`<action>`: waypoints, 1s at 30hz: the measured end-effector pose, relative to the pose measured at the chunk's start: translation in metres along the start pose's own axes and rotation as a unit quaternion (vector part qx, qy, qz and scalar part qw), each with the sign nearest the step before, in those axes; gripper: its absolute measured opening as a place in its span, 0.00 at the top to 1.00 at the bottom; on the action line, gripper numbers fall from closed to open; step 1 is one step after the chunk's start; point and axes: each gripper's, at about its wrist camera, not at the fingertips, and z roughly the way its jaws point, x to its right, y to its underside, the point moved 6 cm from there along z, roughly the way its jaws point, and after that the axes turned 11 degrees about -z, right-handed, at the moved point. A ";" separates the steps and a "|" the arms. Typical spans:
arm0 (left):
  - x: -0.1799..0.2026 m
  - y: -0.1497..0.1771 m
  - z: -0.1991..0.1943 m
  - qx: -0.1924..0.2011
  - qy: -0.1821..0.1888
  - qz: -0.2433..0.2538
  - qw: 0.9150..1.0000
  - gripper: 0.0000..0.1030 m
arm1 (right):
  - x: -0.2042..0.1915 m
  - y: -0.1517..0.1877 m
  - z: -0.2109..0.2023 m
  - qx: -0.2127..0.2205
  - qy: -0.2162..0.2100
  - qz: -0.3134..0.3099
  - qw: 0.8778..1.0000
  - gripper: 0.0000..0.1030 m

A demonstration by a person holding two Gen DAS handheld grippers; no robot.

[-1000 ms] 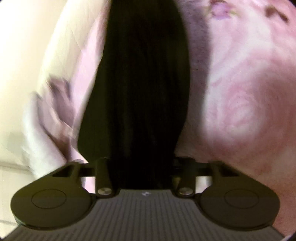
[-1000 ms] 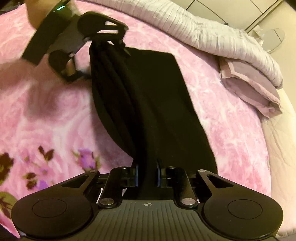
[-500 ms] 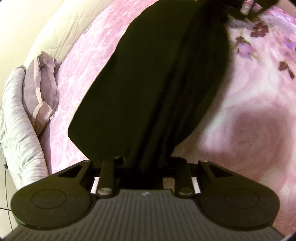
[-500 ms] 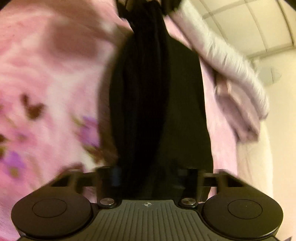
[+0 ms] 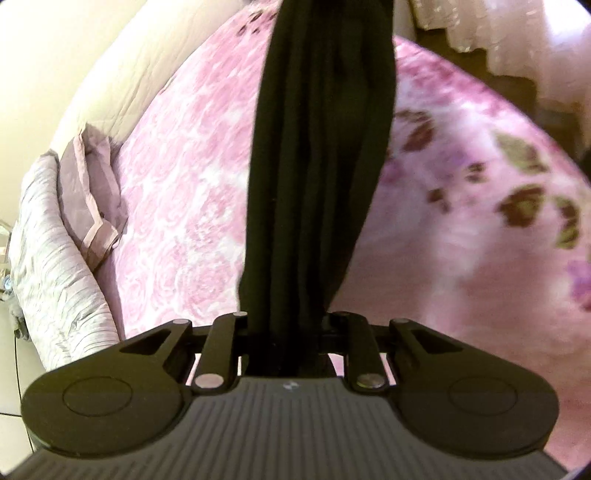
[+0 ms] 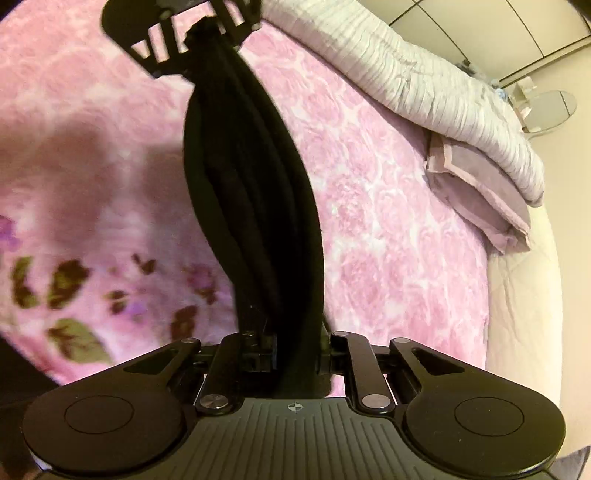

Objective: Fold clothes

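Observation:
A black garment hangs bunched in long folds, stretched between my two grippers above the pink bed. My left gripper grips one end; its jaws are closing with the cloth pressed between them. In the right wrist view the same black garment runs from my right gripper up to the left gripper at the top edge. The right jaws are closing too, with the other end of the cloth clamped between them. The fingertips are hidden by the fabric.
A pink floral blanket covers the bed below. A rolled grey striped duvet and a mauve pillow lie along one side, by the cream mattress edge. A round glass side table stands beyond. Curtains hang past the bed.
Both grippers have risen with the garment. The part that lay flat on the blanket has come off the bed, and the cloth now hangs gathered between them.

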 end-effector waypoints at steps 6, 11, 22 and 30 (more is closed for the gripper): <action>0.001 -0.037 -0.036 0.013 0.030 -0.001 0.999 0.83 | 0.005 0.024 -0.049 -0.002 -0.007 0.011 1.000 0.86; -0.026 -0.102 -0.038 0.027 0.023 0.009 0.999 0.83 | 0.049 0.070 -0.059 -0.003 0.009 0.025 1.000 0.86; -0.158 -0.341 0.107 0.028 -0.068 -0.013 0.997 0.83 | 0.265 0.252 0.026 0.023 0.077 -0.008 0.997 0.86; -0.200 -0.456 0.261 0.002 -0.137 -0.052 0.989 0.82 | 0.388 0.375 0.140 0.047 0.165 -0.013 0.985 0.85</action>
